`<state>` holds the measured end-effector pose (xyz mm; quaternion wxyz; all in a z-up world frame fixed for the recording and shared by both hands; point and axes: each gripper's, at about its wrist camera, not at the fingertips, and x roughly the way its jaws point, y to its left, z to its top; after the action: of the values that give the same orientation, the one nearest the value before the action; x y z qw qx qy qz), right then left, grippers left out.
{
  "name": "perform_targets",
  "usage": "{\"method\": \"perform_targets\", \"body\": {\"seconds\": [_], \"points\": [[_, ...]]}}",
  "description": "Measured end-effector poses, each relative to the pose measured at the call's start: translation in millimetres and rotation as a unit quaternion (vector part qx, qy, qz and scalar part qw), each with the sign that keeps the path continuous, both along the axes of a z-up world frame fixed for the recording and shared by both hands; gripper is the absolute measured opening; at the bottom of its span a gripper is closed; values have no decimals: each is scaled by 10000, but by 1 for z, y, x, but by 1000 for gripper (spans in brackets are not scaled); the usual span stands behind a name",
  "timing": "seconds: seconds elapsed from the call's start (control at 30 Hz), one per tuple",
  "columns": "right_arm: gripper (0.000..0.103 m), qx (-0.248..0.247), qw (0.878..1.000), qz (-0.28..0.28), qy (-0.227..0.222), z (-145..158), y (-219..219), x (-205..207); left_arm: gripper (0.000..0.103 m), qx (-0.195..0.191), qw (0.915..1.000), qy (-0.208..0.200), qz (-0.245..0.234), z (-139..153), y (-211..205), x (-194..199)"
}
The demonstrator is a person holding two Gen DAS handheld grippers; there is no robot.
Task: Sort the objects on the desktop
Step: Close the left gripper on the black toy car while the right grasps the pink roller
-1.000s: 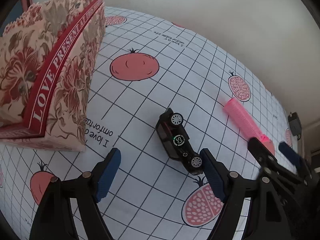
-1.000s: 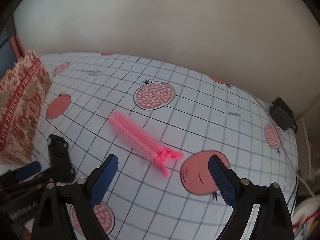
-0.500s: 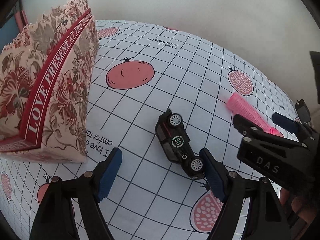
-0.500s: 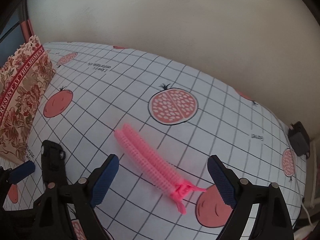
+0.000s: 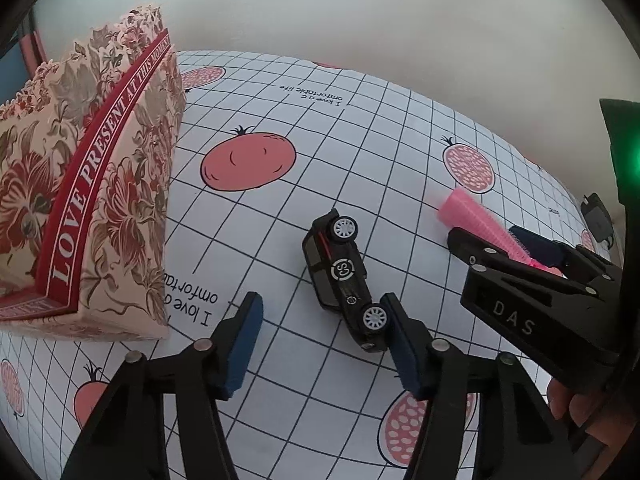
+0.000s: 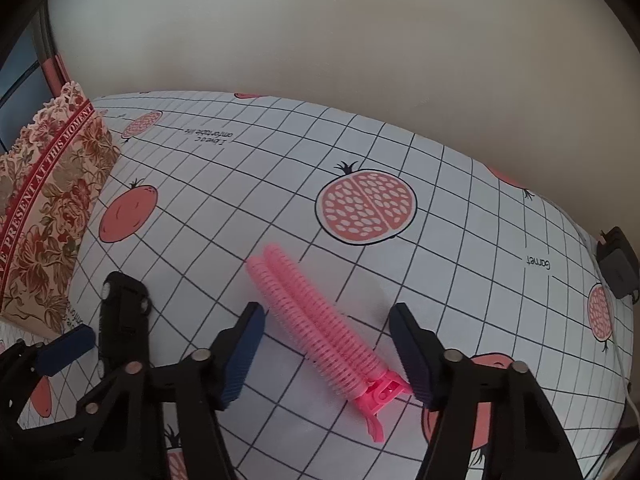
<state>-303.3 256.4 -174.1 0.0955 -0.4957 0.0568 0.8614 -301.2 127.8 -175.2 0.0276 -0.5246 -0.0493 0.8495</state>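
Note:
A black toy car [image 5: 340, 276] lies on its side on the checked tablecloth [image 5: 360, 128]. My left gripper [image 5: 324, 344] is down around its near end. The jaws are closing; the right pad [image 5: 404, 344] touches the car's tail and the left pad [image 5: 244, 344] stands apart from it. A pink hair clip [image 6: 320, 328] lies slantwise between the pads of my right gripper [image 6: 328, 356]. These jaws are closing too, with small gaps left at both pads. The left wrist view shows the right gripper [image 5: 486, 236] over the clip [image 5: 468, 212].
A floral paper box [image 5: 100, 200] with a red band stands at the left, also in the right wrist view [image 6: 48, 208]. A black charger [image 6: 618, 268] and a white cable [image 6: 624, 364] lie at the table's right edge. A pale wall is behind.
Both pairs of jaws have narrowed. The right gripper came forward and down over the pink clip. The left gripper stayed at the car, slightly rolled.

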Motion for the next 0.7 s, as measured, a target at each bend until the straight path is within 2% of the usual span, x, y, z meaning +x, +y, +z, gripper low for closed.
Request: {"method": "perform_targets", "body": {"seconds": [0.2,0.4,0.47,0.7], "points": [[47,-31,9999,-109,47,1,-6,3,47,103,9999,29,-119,3,3,4],[32,-124,9983,-556,110,3,-5,11,36,284,9995,35,-161,3,-2,3],[30,-226,9968,-759,145,4,-5,16,26,458,9989,3,-120,3,-6,4],[30,-709,9853,-1522,306,5,-7,29,18,590,9978,-82,-276,3,-5,7]]}}
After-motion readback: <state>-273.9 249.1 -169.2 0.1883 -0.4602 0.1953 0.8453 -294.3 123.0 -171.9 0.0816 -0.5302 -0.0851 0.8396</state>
